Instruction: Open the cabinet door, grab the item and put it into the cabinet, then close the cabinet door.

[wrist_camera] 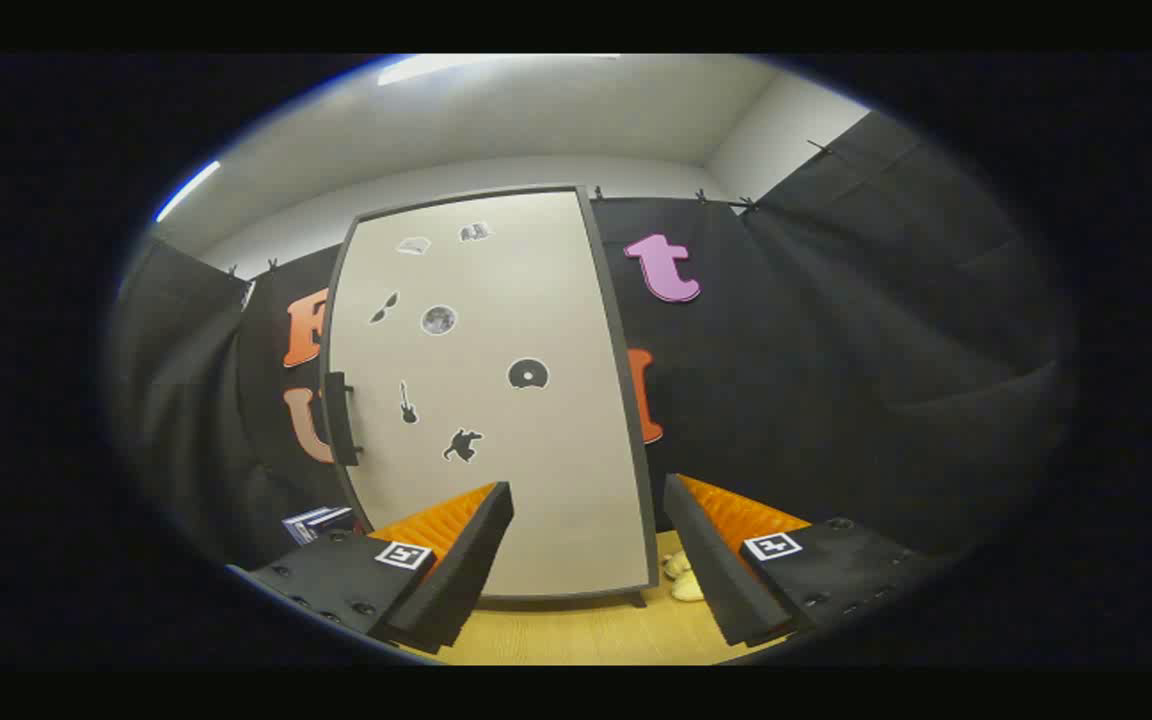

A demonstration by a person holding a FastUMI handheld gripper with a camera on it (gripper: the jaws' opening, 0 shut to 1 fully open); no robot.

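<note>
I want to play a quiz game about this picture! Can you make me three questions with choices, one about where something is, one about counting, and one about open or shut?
1. Where is the door's handle?
A. on the cabinet door's left edge
B. in the middle
C. on its right edge

2. How many guitar stickers are on the cabinet door?
A. none
B. one
C. four

3. What are the gripper fingers doing?
A. squeezing the handle
B. holding a book
C. spread apart, holding nothing

Answers:
1 A, the dark bar sits on the door's left edge.
2 B, a single small guitar shape shows beside the handle.
3 C, the door shows through the wide gap between the fingers.
</note>
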